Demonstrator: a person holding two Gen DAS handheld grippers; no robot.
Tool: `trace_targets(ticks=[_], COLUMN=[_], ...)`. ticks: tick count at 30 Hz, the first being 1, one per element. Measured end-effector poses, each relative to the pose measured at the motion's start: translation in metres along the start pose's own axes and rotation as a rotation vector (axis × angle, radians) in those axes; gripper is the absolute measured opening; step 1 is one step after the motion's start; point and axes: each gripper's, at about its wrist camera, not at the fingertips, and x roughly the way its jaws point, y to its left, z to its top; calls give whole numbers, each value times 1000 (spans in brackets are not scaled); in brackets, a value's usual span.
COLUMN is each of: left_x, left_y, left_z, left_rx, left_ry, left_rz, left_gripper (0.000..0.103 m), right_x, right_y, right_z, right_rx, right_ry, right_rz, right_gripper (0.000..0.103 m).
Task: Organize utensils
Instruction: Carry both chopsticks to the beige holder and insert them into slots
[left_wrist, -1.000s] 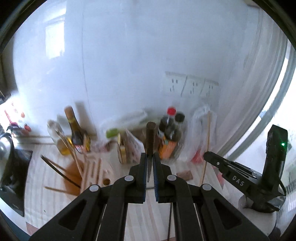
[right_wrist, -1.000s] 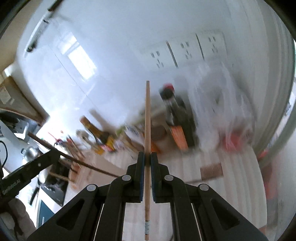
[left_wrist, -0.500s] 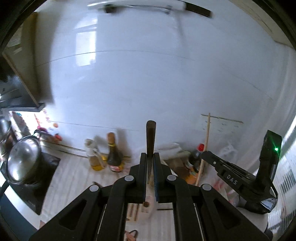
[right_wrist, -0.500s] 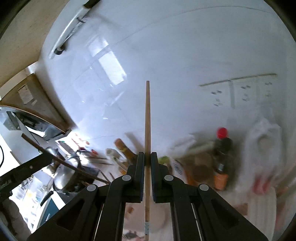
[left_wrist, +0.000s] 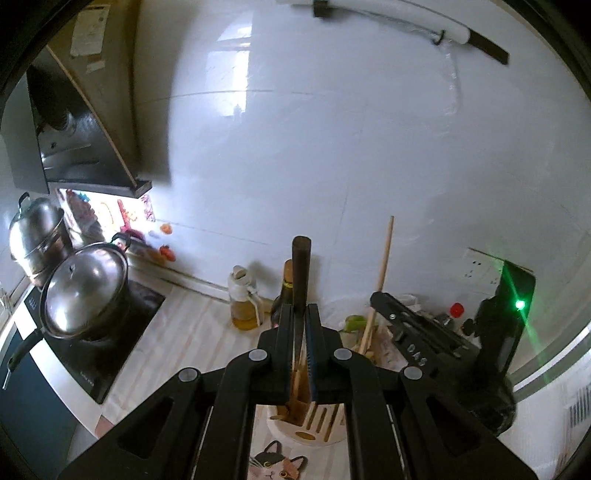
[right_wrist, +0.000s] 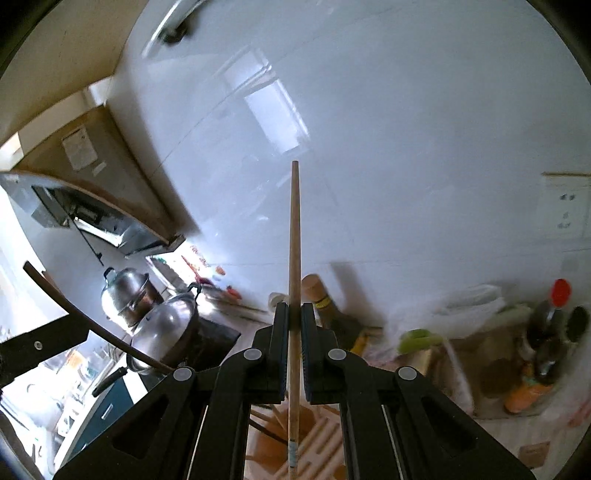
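My left gripper (left_wrist: 300, 325) is clamped tight on a dark-handled knife (left_wrist: 301, 273), jaws pressed against its thin blade, the brown handle sticking up ahead of the fingertips toward the white tiled wall (left_wrist: 332, 147). Directly under those jaws I see the pale wooden utensil block (left_wrist: 314, 424) with its slots, sitting on the light counter (left_wrist: 184, 332), and the blade's lower end sits at the block's top; whether it is in a slot I cannot tell. My right gripper (right_wrist: 294, 325) is closed on a long light wooden stick (right_wrist: 294, 258), a chopstick or thin handle, which runs straight up past the pads and down below them over the same slotted block (right_wrist: 317, 443), blurred here. From the left camera I can spot the right gripper (left_wrist: 406, 328) off to the right with that stick (left_wrist: 384, 258) rising from it. To the left a lidded steel pot (left_wrist: 85, 288) rests on the black cooktop (left_wrist: 110, 354), a taller steel pot (left_wrist: 33, 229) behind it. An oil bottle (left_wrist: 243, 299) and a dark bottle (left_wrist: 286, 291) stand by the wall behind the block.
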Motion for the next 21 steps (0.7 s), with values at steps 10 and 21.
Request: trace_targets(ticks=[10,21], left_x=[27,46], left_y=[12,21], left_z=[-8,-26], left_rx=[-43,-56], left_ry=[73,155], left_rz=[-12,-88], left_gripper=[4,4], right_x=[31,16], right_y=[7,7], right_z=[-47,-85], right_rx=[21,19], right_ry=[-82,-28], right_rz=[-21,22], right_gripper=[6,7])
